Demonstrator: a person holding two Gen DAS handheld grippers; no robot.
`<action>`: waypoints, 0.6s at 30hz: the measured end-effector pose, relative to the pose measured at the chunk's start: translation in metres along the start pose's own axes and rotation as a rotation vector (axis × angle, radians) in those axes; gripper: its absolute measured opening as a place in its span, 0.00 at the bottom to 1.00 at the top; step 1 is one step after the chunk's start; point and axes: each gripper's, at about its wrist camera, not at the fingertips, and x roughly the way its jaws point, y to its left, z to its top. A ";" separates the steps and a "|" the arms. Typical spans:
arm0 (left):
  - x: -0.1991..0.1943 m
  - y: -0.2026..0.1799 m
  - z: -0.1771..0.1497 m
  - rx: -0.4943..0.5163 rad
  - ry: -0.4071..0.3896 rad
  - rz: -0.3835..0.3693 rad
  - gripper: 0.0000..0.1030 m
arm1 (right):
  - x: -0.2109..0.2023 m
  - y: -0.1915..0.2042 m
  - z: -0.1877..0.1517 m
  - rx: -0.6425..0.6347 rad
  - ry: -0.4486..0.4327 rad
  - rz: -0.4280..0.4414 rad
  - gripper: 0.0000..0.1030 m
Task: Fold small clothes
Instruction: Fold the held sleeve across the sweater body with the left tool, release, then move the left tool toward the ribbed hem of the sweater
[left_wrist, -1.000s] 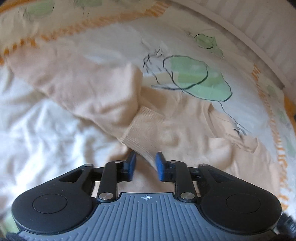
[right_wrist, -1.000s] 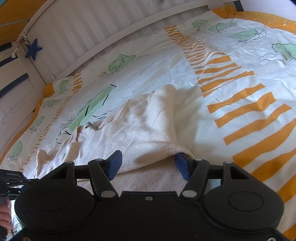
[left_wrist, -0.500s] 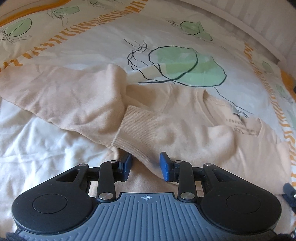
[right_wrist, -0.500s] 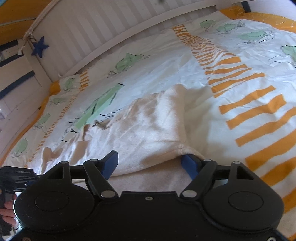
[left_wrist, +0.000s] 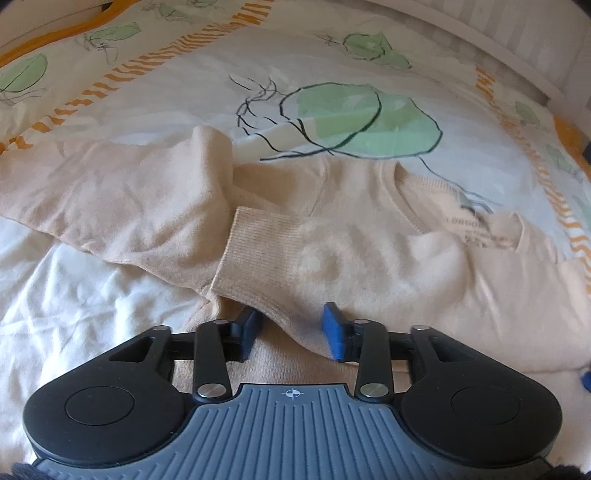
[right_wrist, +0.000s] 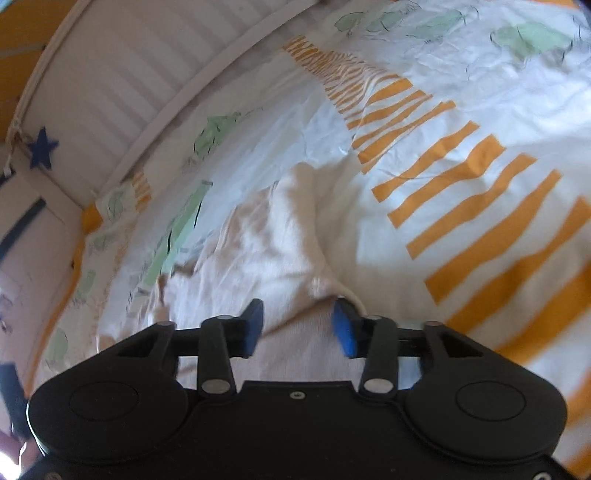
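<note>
Beige sweater (left_wrist: 369, 251) is lying on the patterned duvet (left_wrist: 184, 92), ribbed cuff (left_wrist: 258, 254) folded over the chest. Left gripper (left_wrist: 293, 328) is hovering with jaws apart – cuff edge between them, contact unclear. Right gripper (right_wrist: 299, 326) is likewise parted over sweater fabric (right_wrist: 280, 258); view blurred, neck label (left_wrist: 469, 229) illegible.

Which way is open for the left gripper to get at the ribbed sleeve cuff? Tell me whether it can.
Probably yes. The left gripper is open, with the ribbed sleeve cuff lying just ahead of its fingertips on the peach sweater. Nothing covers the cuff, so moving straight forward looks free.
</note>
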 end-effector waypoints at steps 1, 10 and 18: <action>0.001 -0.002 -0.001 0.014 -0.004 -0.001 0.44 | -0.006 0.005 -0.001 -0.032 -0.009 -0.023 0.58; 0.004 -0.025 -0.019 0.135 -0.080 0.025 0.80 | 0.004 0.057 0.016 -0.364 -0.142 -0.126 0.71; 0.008 -0.030 -0.027 0.142 -0.136 0.049 0.90 | 0.071 0.069 0.022 -0.528 -0.025 -0.159 0.85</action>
